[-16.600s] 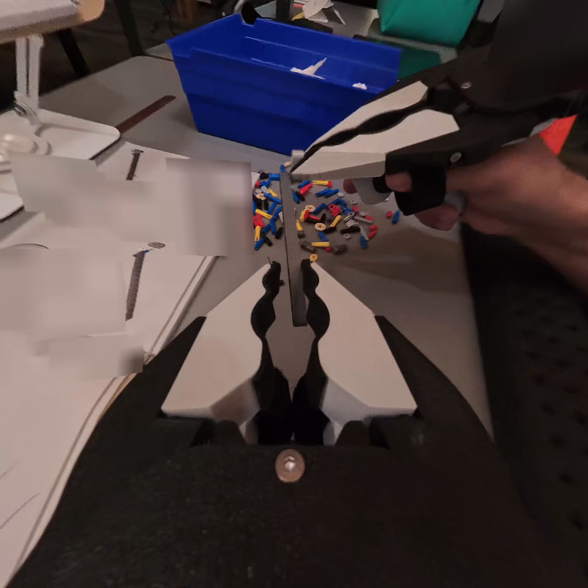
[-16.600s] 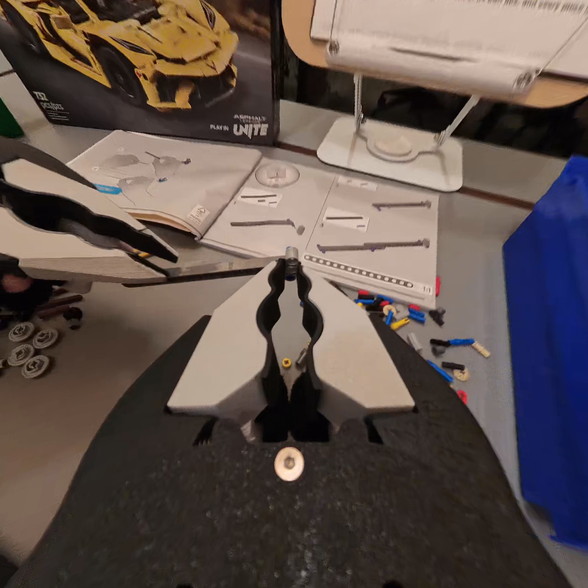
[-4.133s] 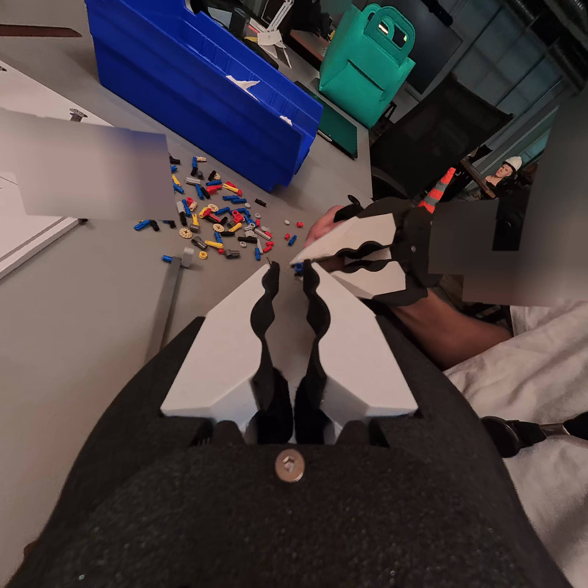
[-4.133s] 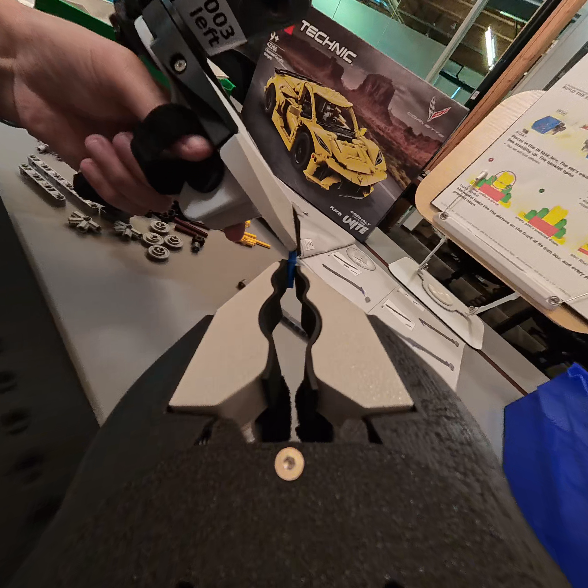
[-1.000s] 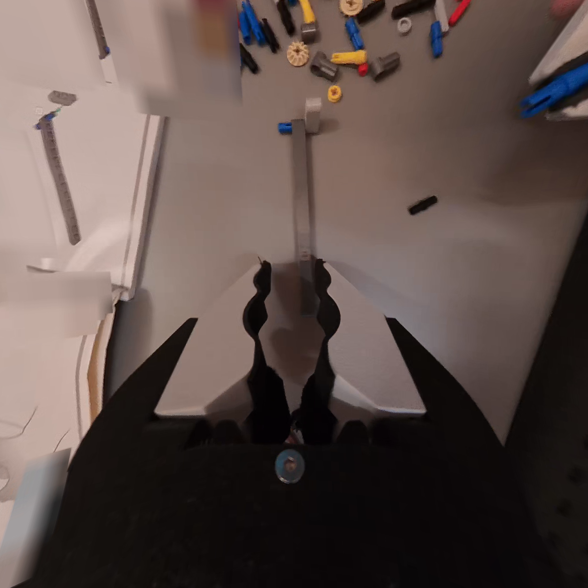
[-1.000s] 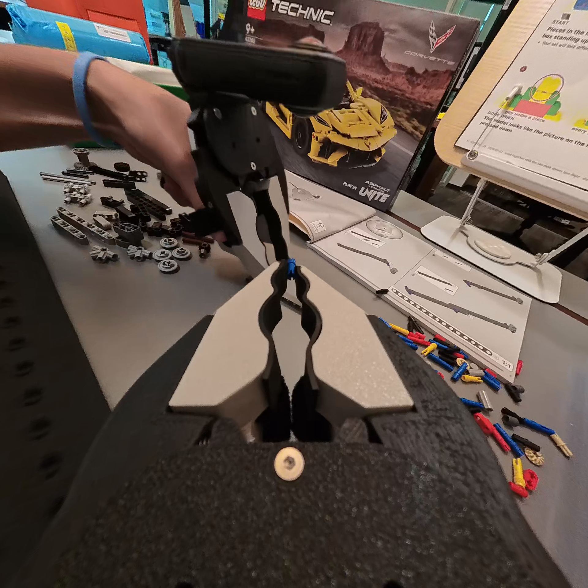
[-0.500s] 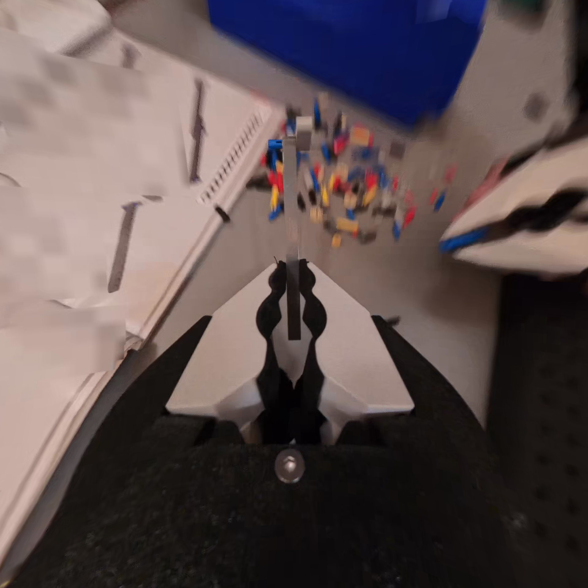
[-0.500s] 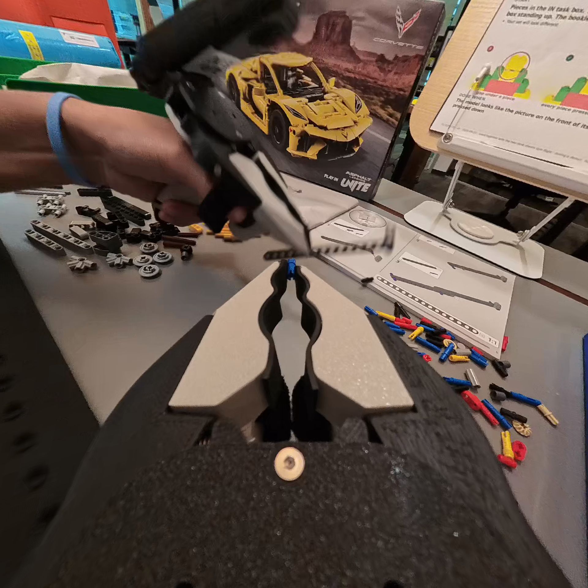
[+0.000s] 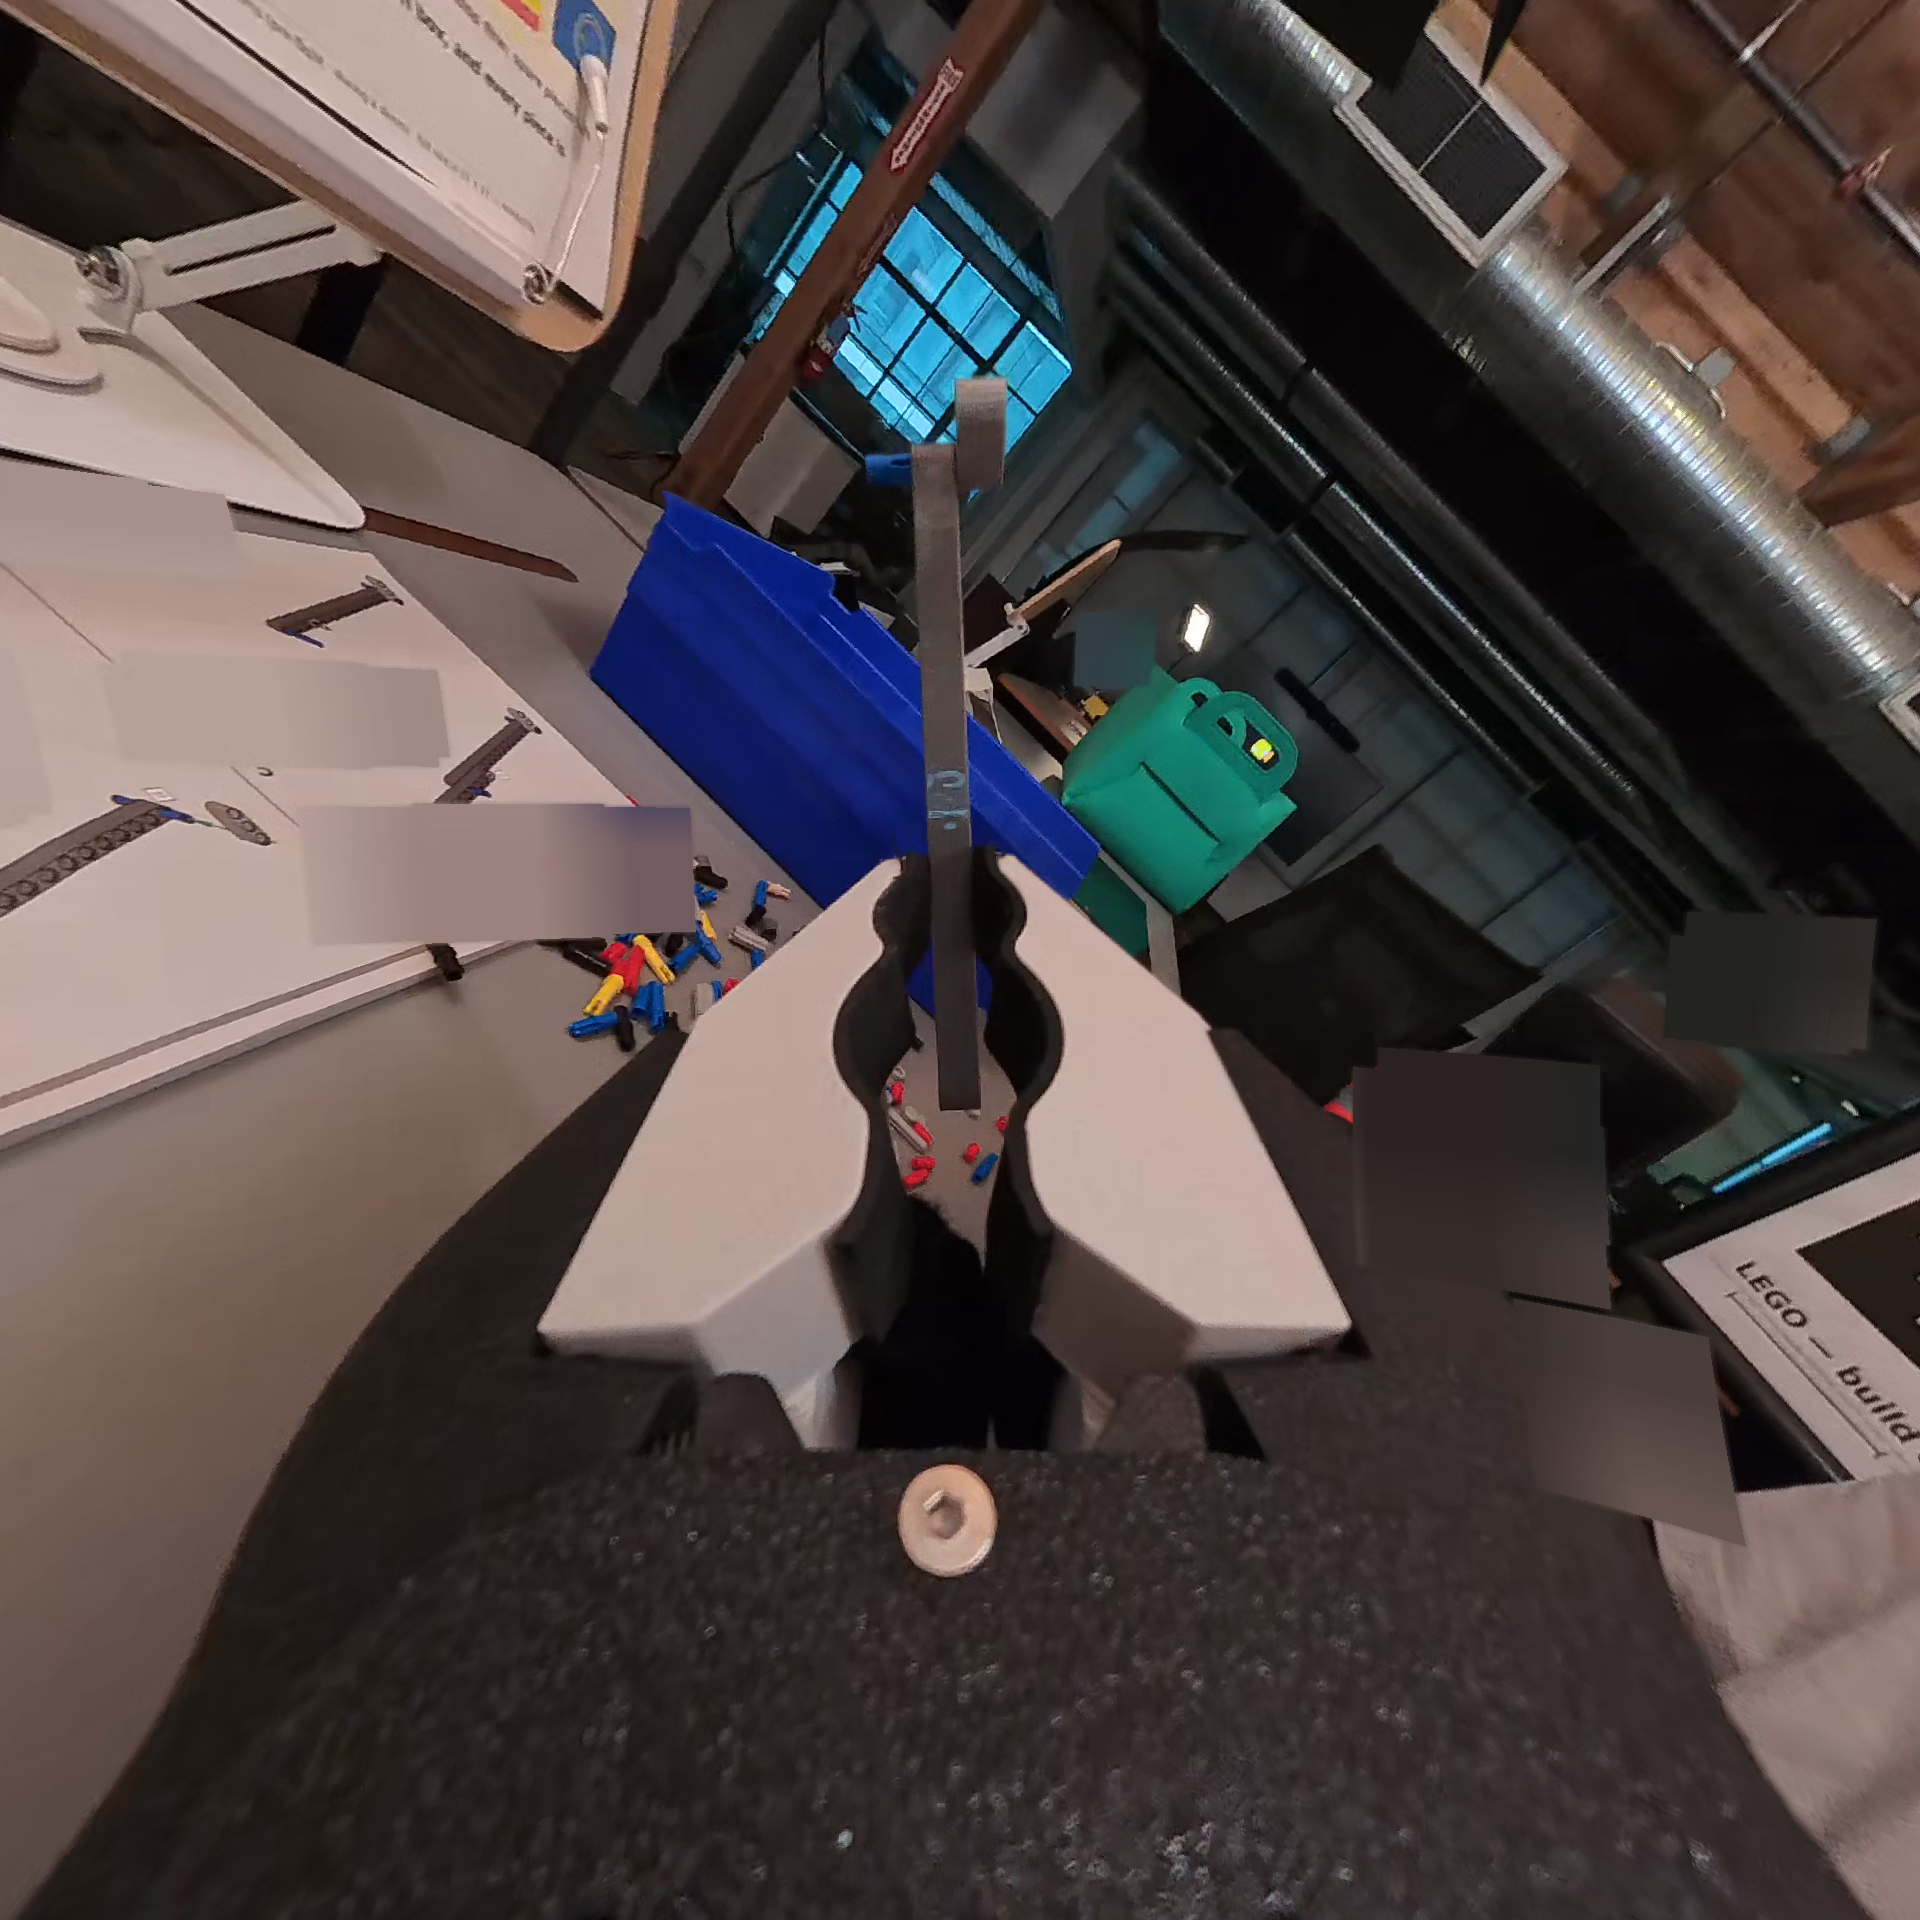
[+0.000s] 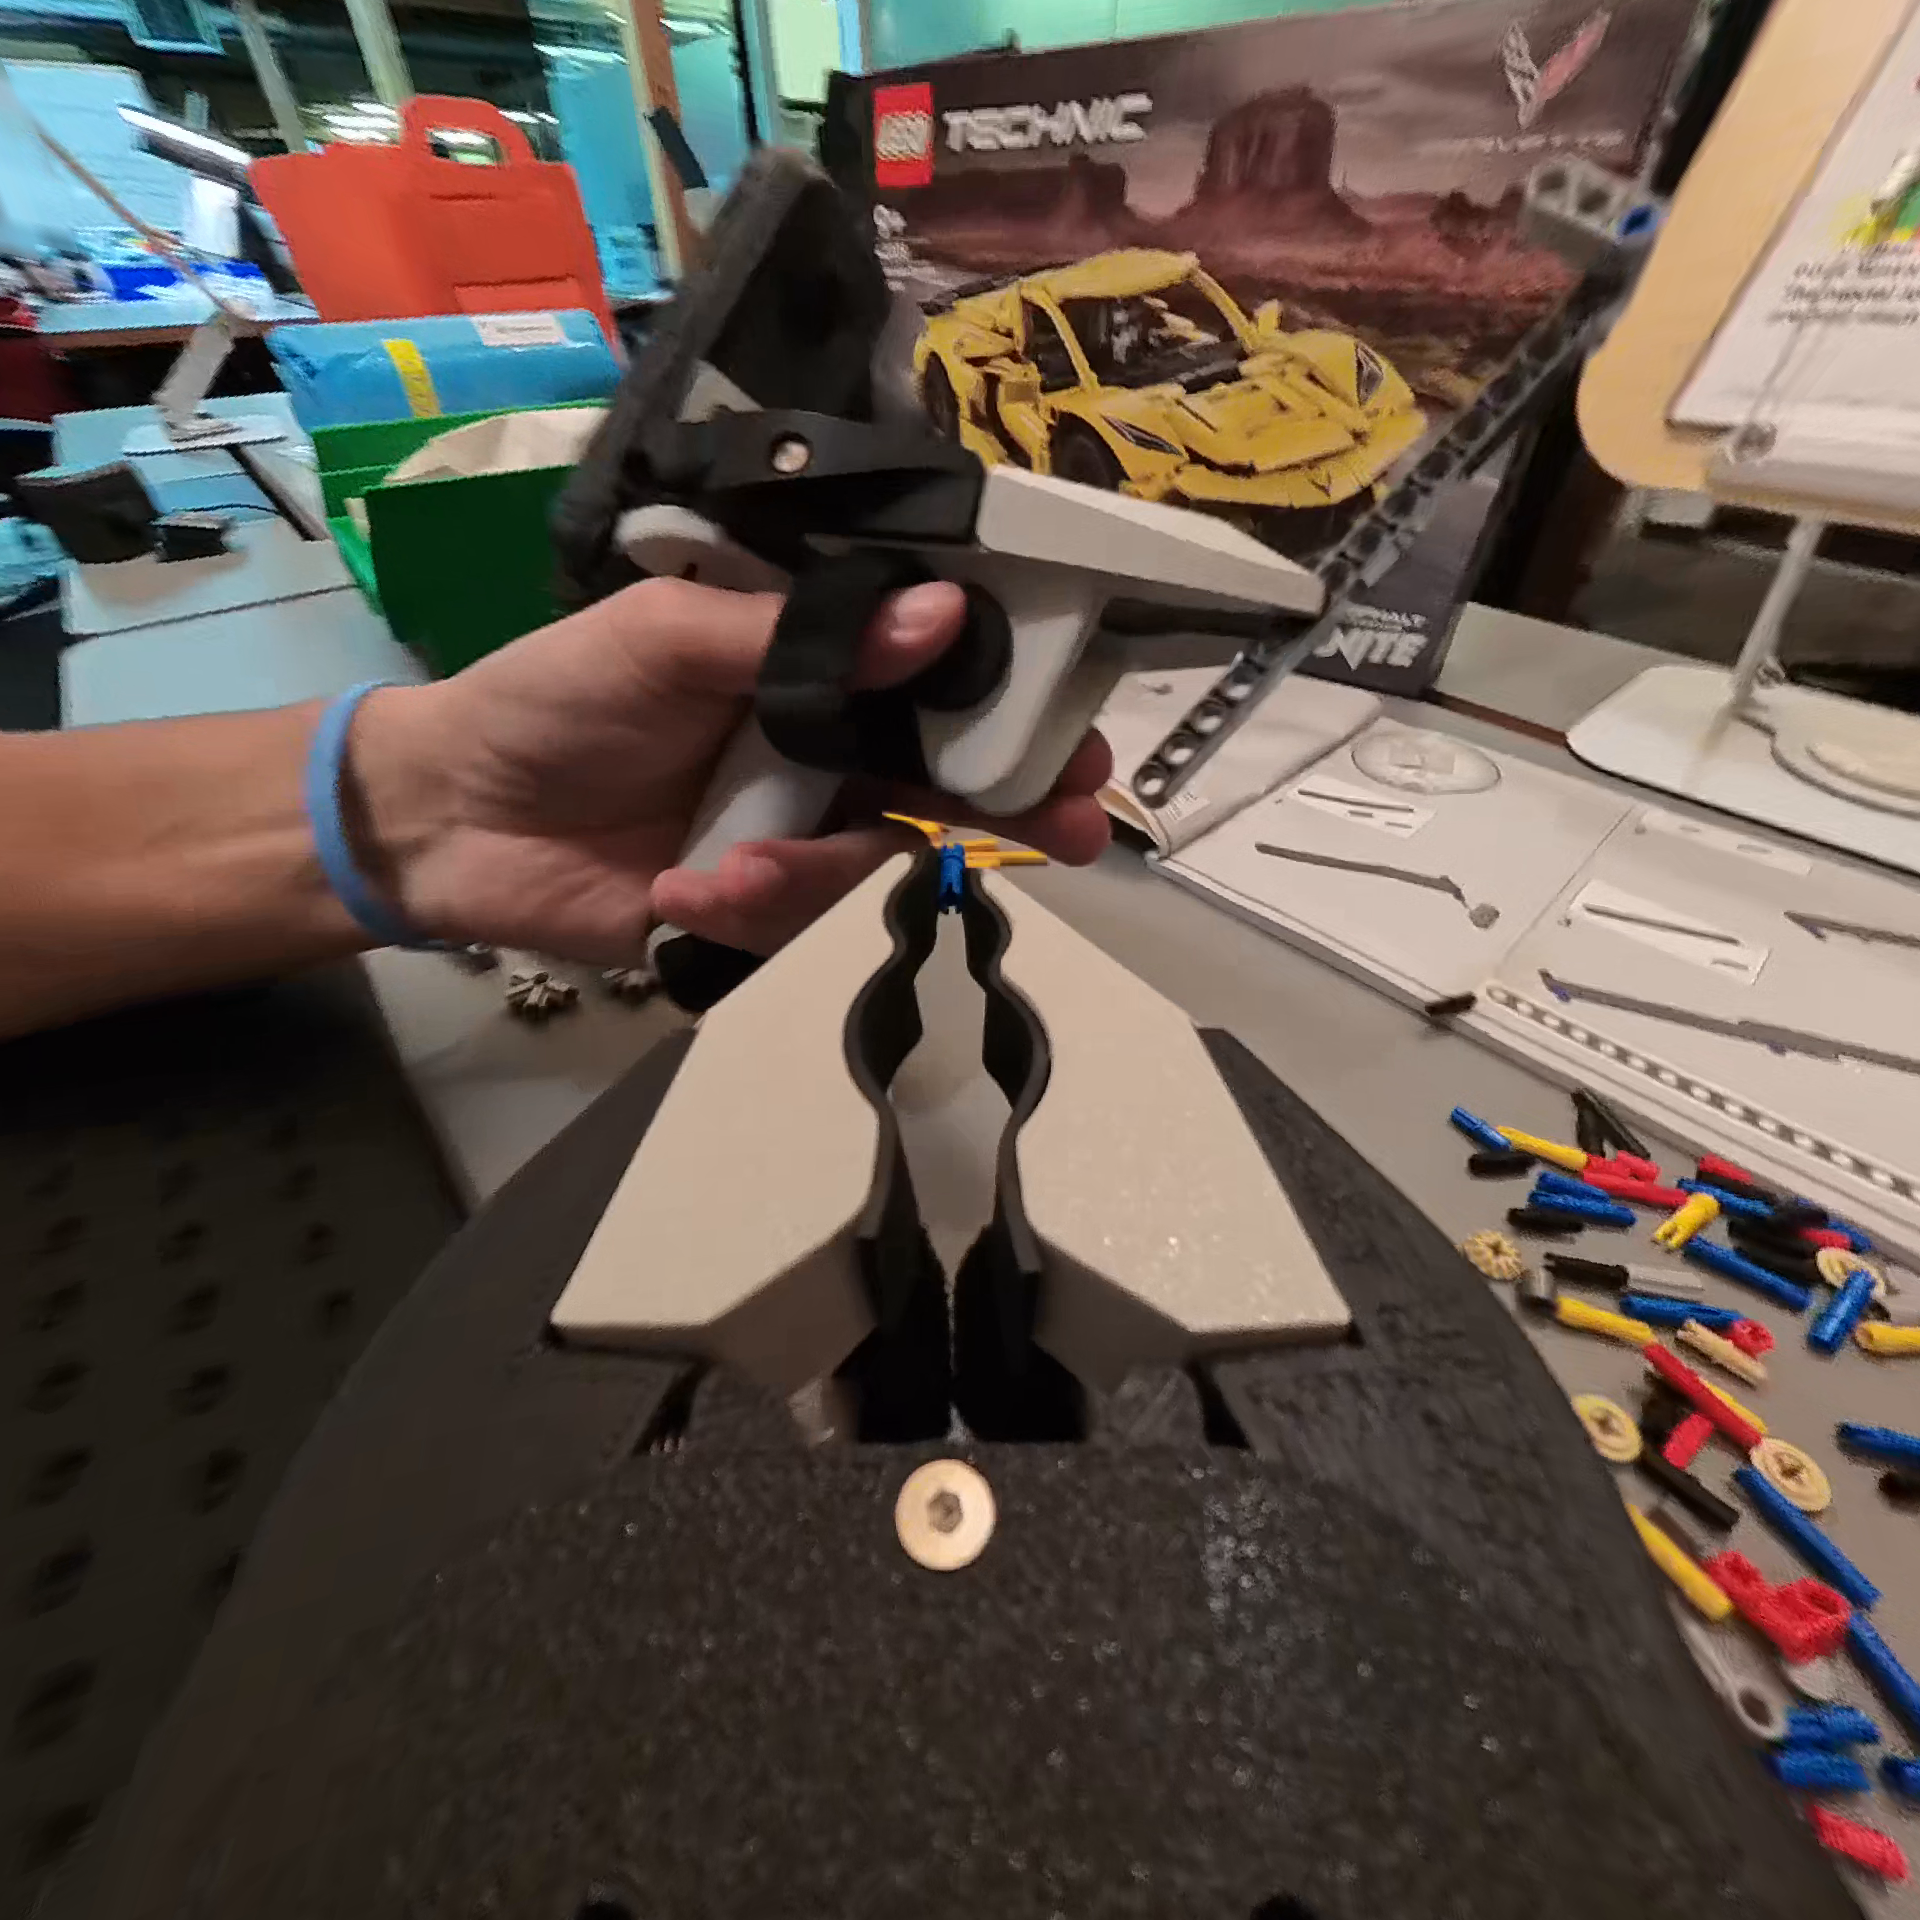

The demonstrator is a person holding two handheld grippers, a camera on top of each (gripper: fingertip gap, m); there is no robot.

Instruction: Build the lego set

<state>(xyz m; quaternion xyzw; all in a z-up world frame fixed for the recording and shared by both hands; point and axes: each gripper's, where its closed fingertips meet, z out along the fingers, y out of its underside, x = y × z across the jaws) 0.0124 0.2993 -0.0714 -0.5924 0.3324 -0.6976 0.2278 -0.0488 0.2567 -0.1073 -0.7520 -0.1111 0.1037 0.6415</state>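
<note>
My left gripper (image 9: 948,868) is shut on a long grey beam (image 9: 940,665) and holds it tilted up, off the table. A blue pin (image 9: 888,467) and a light grey piece (image 9: 981,421) sit at the beam's far end. In the right wrist view the left gripper (image 10: 1311,603) shows up in a person's hand, with the beam (image 10: 1382,540) slanting up to the right. My right gripper (image 10: 950,871) is shut on a small blue pin (image 10: 950,871), just below that hand.
Loose coloured pins and connectors (image 10: 1704,1299) lie on the grey table (image 9: 312,1143) at the right. An open instruction booklet (image 10: 1507,914), the set's box (image 10: 1195,343), a blue bin (image 9: 790,707) and a white stand (image 10: 1766,727) are behind. Grey gears (image 10: 540,992) lie left. There is about 8 cm between the tips of the two grippers.
My left gripper closed on the grey beam that lay on the table and lifted it, tilting its far end up. My right gripper stayed shut on the blue pin.
</note>
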